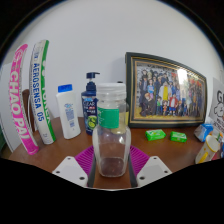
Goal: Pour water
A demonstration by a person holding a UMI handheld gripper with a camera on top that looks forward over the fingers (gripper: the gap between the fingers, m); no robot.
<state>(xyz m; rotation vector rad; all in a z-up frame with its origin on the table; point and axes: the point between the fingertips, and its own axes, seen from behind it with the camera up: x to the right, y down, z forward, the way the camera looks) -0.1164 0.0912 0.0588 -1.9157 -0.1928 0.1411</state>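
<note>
A clear bottle (111, 135) with a white cap and a green label band stands upright between my fingers, close in front of me. It looks empty or nearly so. My gripper (111, 160) is shut on its lower body, with a magenta pad (86, 159) pressed against each side. The bottle's base sits low between the fingers over the brown wooden table (60, 150); whether it touches the table I cannot tell. No cup or other vessel for the water is in sight.
Behind the bottle stand a white bottle (68, 110) and a blue pump bottle (90, 100). Two tall packages (42, 78) lean on the wall to the left. A framed photo (166, 90) leans at the right, with two small green packets (156, 134) before it.
</note>
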